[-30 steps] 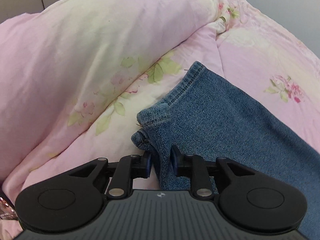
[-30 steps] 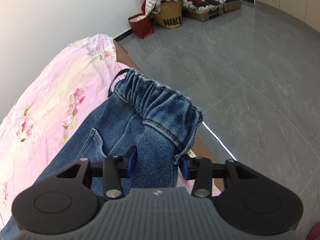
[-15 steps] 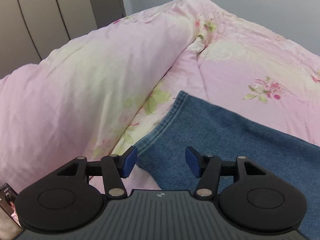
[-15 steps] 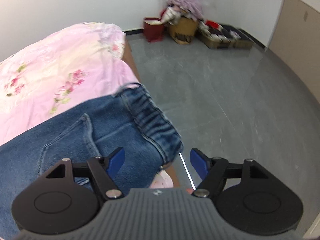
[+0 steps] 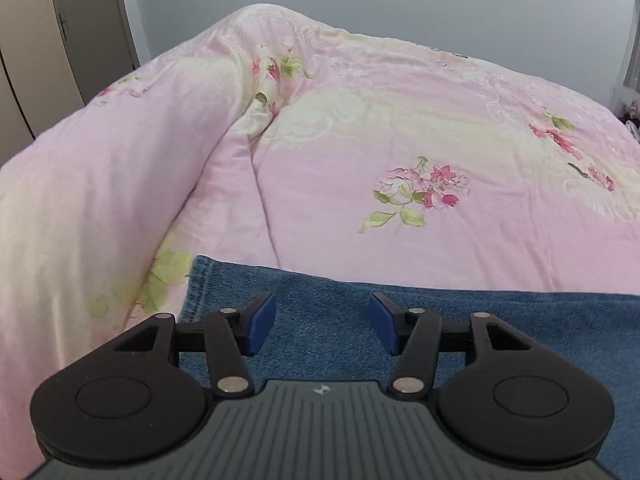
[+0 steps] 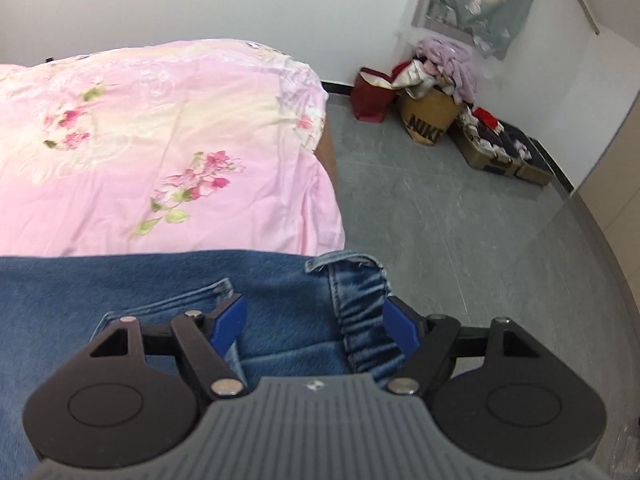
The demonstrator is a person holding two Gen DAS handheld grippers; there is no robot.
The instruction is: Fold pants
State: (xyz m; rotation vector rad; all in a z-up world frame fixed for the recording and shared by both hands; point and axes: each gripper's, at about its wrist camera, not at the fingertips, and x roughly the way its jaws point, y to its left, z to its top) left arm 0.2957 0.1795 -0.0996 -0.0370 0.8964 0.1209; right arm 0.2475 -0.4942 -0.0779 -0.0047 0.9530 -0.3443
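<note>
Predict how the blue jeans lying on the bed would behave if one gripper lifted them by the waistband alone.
The jeans would probably drape and sag, not stay flat: the denim lies limp along the pink quilt. The gathered elastic waistband likely bunches and stretches when pinched. They seem unlikely to slip, since the fabric looks coarse.

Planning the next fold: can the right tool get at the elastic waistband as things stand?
Probably yes: the right tool is open with the waistband just inside its right finger, nothing covering it.
</note>
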